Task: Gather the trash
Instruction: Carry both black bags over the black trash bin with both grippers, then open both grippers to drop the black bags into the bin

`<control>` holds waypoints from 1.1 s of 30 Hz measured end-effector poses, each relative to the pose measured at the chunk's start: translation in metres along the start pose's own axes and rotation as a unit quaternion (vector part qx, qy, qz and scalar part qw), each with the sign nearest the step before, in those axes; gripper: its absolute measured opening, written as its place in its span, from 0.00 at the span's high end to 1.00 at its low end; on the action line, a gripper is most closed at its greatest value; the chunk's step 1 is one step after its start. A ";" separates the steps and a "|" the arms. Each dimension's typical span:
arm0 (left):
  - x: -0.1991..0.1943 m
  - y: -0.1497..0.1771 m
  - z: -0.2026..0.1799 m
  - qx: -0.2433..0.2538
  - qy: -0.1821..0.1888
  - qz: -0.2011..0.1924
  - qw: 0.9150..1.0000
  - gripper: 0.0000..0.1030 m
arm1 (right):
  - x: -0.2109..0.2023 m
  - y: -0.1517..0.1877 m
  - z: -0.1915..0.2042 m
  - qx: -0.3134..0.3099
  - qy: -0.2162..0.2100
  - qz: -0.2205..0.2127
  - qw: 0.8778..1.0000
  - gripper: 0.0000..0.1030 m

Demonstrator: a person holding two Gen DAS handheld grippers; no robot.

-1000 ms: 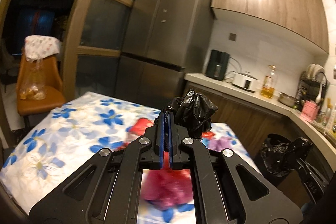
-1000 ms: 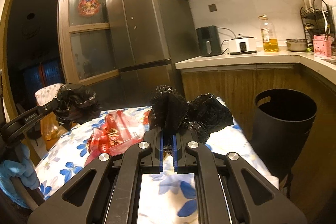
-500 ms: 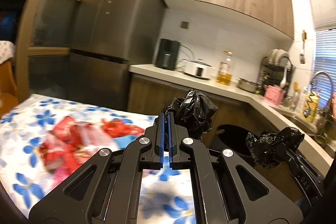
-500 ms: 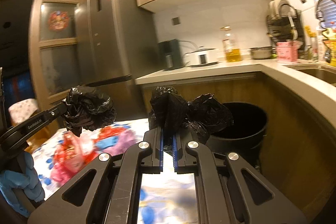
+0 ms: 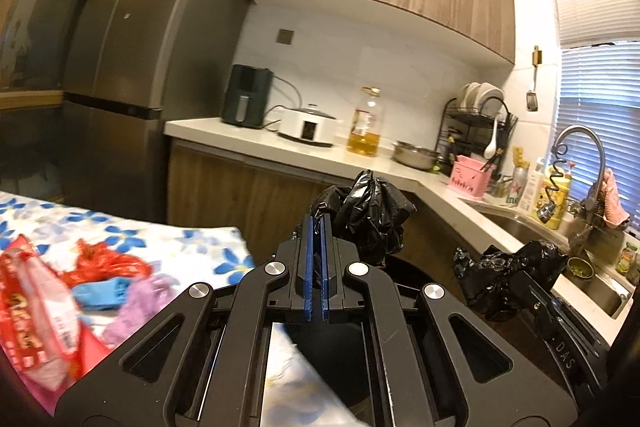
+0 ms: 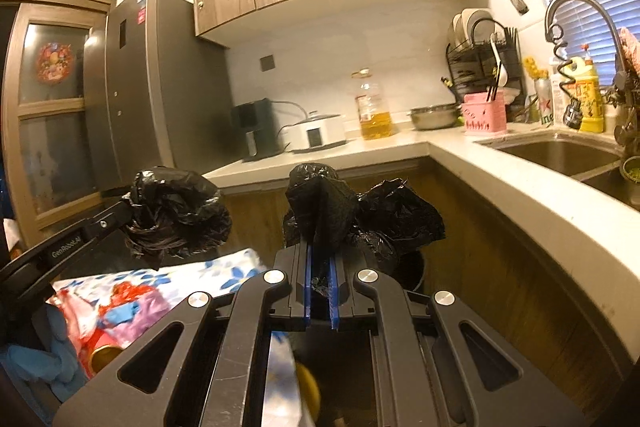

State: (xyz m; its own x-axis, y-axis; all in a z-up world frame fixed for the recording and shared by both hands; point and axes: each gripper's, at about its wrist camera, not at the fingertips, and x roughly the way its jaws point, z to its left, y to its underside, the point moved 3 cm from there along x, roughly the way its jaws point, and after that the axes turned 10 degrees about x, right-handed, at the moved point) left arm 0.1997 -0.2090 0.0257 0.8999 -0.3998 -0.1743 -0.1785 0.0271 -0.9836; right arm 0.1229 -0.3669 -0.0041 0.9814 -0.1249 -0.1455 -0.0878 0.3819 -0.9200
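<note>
Both grippers swing away from the flowered table toward the counter, bin and sink.

A second ago each view was filled by the blue-flowered tablecloth surface point(image 5: 168, 239) and its red wrappers point(image 5: 36, 311); now that cloth sits at lower left and the round black bin point(image 6: 412, 267) lies just behind the jaws (so the bag is probably being carried to line it). The left gripper point(image 5: 316, 227) has its jaws pressed together on one bunched edge of the crumpled black plastic trash bag point(image 5: 370, 215), which bulges above and right of them; the right gripper point(image 6: 320, 255) is clamped on another edge, the film rising centre frame.
</note>
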 end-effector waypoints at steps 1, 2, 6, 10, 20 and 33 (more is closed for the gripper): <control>0.005 -0.001 -0.004 0.001 0.005 -0.001 1.000 0.98 | 0.002 -0.002 -0.002 -0.002 0.002 -0.004 1.000 0.93; 0.010 -0.001 -0.008 0.002 0.009 -0.002 1.000 0.98 | 0.004 -0.003 -0.004 -0.003 0.003 -0.007 1.000 0.93; 0.028 -0.004 -0.022 0.004 0.020 -0.003 1.000 0.98 | 0.015 -0.008 -0.011 -0.003 0.001 -0.012 1.000 0.93; 0.044 -0.002 -0.028 0.004 0.028 -0.001 1.000 0.98 | 0.027 -0.009 -0.014 -0.001 -0.001 -0.011 1.000 0.93; 0.080 0.006 -0.034 0.000 0.042 0.014 0.999 0.98 | 0.059 -0.009 -0.020 -0.003 -0.004 0.003 1.000 0.93; 0.125 0.026 -0.033 -0.018 0.066 0.043 0.997 0.98 | 0.090 -0.003 -0.029 0.000 0.005 0.011 1.000 0.93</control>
State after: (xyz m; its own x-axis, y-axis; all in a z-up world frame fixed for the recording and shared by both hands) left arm 0.2943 -0.2881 -0.0199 0.8211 -0.5143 -0.2477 -0.2692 0.0337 -0.9625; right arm 0.2066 -0.4059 -0.0247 0.9775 -0.1249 -0.1701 -0.1102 0.3852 -0.9162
